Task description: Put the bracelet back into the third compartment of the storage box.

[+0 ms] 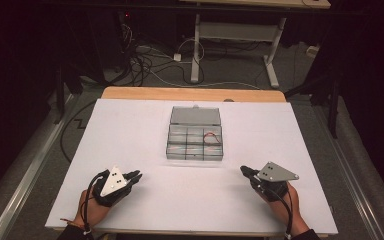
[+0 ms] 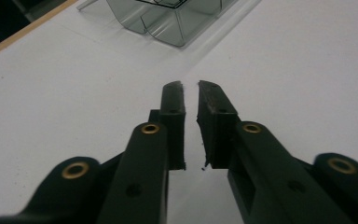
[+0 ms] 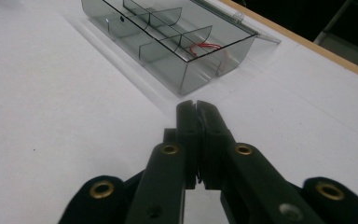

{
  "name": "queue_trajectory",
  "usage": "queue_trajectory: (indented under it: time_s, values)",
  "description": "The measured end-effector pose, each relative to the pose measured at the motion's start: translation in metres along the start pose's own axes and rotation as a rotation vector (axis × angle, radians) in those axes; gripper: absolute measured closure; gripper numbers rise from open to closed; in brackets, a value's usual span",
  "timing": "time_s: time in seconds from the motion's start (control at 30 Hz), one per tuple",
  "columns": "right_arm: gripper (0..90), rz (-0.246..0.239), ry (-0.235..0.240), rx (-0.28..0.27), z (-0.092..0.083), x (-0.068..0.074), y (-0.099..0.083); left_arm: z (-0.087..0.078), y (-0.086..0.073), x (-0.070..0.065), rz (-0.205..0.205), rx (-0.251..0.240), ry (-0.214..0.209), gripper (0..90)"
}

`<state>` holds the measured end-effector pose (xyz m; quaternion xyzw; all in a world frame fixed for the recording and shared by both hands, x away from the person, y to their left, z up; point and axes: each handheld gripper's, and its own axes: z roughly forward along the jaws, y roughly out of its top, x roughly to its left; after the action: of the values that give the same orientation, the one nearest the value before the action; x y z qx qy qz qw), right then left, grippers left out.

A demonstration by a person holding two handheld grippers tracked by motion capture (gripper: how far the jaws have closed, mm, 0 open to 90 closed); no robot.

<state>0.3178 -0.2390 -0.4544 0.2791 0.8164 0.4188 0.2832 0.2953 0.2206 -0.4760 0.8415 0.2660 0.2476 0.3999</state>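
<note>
A clear grey compartment box [image 1: 195, 145] sits open in the middle of the white table, its lid [image 1: 195, 115] laid flat behind it. A red wire loop [image 1: 211, 136] lies in its right rear compartment. My left gripper [image 1: 136, 175] rests near the front left, pointing toward the box [image 2: 168, 23]. In the left gripper view a narrow gap shows between the left gripper's [image 2: 191, 86] pads, with nothing in it. My right gripper [image 1: 243, 170] rests at the front right. In the right gripper view its pads meet, so the right gripper [image 3: 196, 103] is shut and empty, aimed at the box [image 3: 135, 49] and the wire [image 3: 205, 46].
The white table cover [image 1: 130, 130] ends at a wooden strip [image 1: 190, 93] along the far edge. Beyond it, cables [image 1: 150, 60] lie on the floor by the white legs of another desk [image 1: 196, 50]. Dark floor and rails flank both sides.
</note>
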Motion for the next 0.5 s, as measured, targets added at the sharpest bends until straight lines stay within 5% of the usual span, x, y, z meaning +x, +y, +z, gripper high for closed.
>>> queue_trajectory:
  time_s: [0.27, 0.5]
  values:
    - [90.0, 0.017, -0.002, 0.027, 0.006, -0.011, -0.002, 0.014, 0.008, 0.009, -0.006, 0.035, -0.028, 88.0]
    - [90.0, 0.040, -0.016, 0.047, 0.021, -0.038, 0.003, 0.030, 0.028, 0.030, -0.032, 0.039, -0.034, 87.9]
